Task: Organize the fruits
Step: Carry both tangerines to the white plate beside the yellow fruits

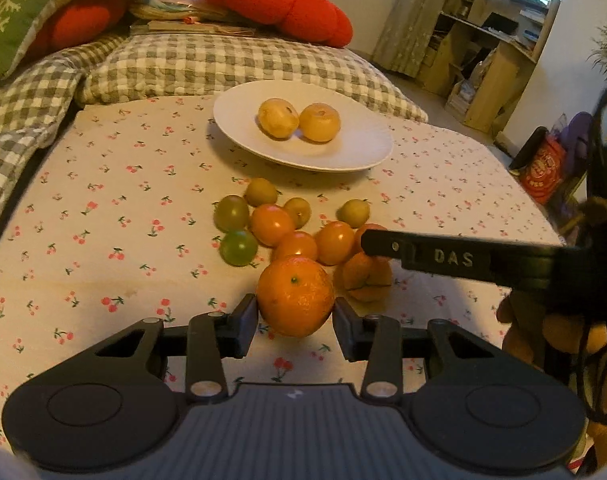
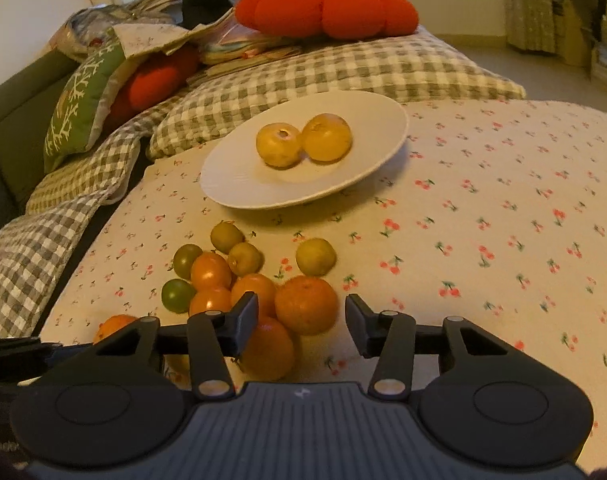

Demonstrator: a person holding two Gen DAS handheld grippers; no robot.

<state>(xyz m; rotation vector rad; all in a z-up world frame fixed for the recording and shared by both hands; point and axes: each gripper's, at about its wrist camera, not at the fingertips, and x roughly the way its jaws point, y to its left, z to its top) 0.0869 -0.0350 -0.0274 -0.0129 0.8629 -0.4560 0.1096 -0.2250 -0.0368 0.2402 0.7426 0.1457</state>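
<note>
Mandarin (image 1: 294,296), firm, light, thin-skinned, sat clamped across its middle in my left tool (image 1: 295,314), lifted at six o'clock of the white plate (image 1: 239,120). My right tool (image 2: 301,322) stood apart, empty, over another mandarin (image 2: 306,304).

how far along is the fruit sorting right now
Early. Two yellow fruits already sit on the white plate. The left gripper clamps a mandarin; the right gripper holds nothing. The pile of small fruits remains on the cloth.
</note>
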